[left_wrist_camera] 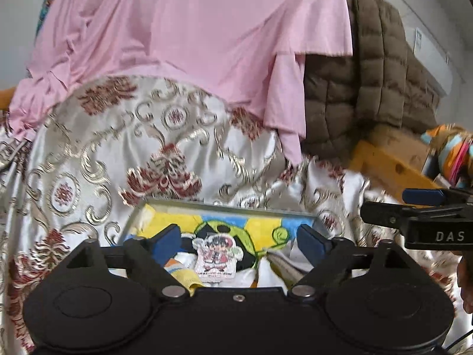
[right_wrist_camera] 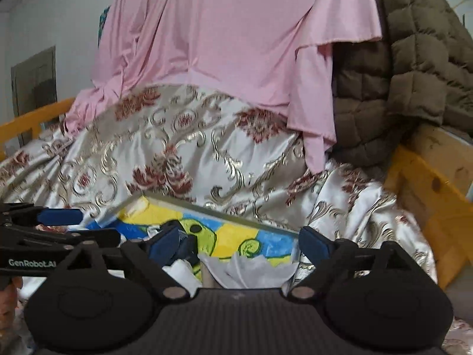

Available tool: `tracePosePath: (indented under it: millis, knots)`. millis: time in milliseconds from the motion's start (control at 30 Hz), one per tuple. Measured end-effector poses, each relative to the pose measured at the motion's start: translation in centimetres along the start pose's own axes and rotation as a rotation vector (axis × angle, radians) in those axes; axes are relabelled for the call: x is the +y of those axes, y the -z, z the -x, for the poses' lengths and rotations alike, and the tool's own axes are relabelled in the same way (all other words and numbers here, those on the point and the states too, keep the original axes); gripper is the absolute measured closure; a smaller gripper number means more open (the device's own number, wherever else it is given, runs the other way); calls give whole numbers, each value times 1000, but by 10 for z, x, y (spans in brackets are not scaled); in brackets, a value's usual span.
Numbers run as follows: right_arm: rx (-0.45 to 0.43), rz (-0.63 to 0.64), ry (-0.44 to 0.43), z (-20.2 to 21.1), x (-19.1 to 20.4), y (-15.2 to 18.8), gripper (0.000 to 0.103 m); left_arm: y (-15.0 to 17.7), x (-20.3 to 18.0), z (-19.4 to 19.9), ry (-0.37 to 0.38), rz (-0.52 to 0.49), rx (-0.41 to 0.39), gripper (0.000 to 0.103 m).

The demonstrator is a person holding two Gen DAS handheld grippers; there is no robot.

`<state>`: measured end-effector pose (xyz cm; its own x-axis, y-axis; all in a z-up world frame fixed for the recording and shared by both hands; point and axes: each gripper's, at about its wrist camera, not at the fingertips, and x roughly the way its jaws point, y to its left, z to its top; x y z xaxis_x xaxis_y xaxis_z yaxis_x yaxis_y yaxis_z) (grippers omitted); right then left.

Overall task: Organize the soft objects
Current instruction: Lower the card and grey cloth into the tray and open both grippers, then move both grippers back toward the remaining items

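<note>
Pink cloth [left_wrist_camera: 183, 44] fills the upper frame, draped over a floral satin bedspread [left_wrist_camera: 97, 153]; a brown quilted jacket [left_wrist_camera: 369, 74] hangs at right. Low centre, both the left gripper [left_wrist_camera: 239, 239] and right gripper [right_wrist_camera: 239, 242] gape empty above a cartoon-printed box [left_wrist_camera: 260, 224] of soft items.

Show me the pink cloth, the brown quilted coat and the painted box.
pink cloth [left_wrist_camera: 192, 38], left wrist view, its smooth middle
brown coat [right_wrist_camera: 414, 59], right wrist view, a quilted panel
painted box [right_wrist_camera: 236, 238], right wrist view, yellow inner wall

Glossy satin bedspread [left_wrist_camera: 97, 159], wooden frame [left_wrist_camera: 393, 162]
</note>
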<state>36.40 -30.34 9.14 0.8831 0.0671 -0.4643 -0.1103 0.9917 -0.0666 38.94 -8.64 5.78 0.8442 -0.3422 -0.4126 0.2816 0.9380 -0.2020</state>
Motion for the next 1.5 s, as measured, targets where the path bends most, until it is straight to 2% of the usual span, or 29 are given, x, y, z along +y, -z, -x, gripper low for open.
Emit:
tracePosePath:
  millis: [67,133,300,767,967,1133,1333,1500]
  knots:
    - [-18,-5,2,16,1,-5,7,-3,-1,17,-3,11,-33,4]
    - [-36,-15,3,34,4,-9,5,-6,-3,36,-9,18,-69,1]
    - [-93,-11,25,82,12,-16,0,-7,-10,81,-4,30,-114,1]
    - [-211,-5,13,219,46,-4,0,12,-39,214,-51,22,-212,1]
    - [-240,7,40,263,62,19,0,39,-52,257,-120,-7,-207,1]
    - [-246,-27,39,291,76,44,0,72,-54,290,-156,-15,-172,1]
    - [-242,-15,78,318,93,88,0,114,-45,313,-213,18,-75,1]
    - [-208,-25,108,329,107,130,0,146,-41,324,-267,-36,-25,1]
